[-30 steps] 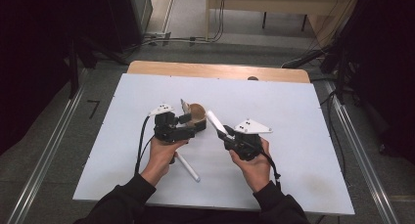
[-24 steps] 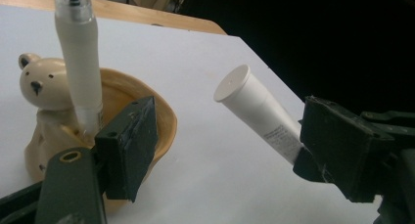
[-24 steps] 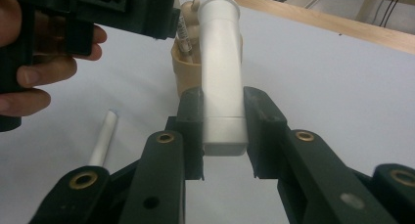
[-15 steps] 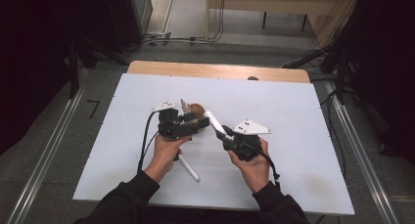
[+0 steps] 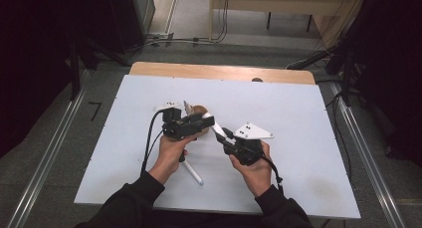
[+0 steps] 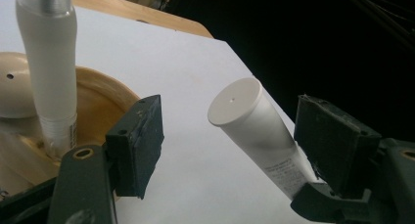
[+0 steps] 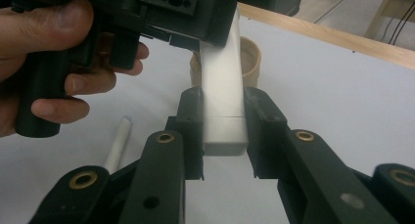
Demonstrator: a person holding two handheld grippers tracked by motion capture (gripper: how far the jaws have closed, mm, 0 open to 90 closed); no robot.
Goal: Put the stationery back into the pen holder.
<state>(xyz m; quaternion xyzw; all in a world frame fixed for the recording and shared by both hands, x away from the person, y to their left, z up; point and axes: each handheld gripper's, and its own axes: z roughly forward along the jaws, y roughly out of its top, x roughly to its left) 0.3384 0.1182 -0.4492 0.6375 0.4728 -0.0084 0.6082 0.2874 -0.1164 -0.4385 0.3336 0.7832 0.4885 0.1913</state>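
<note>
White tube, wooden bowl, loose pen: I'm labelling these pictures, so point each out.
white tube [image 7: 223,82], right gripper view, its flat body.
wooden bowl [image 6: 105,94], left gripper view, its rim.
pen [image 5: 194,174], high view, its shaft.

White tube [image 7: 222,82], plain, small dark print near flat end. White pen [image 5: 191,171]. Tan wooden cup [image 7: 249,62]. Bench [image 5: 298,118] pale white-grey on top, light wood strip at far edge. Both hand-held grippers black: left [image 5: 208,122], right [image 5: 222,138].
</note>
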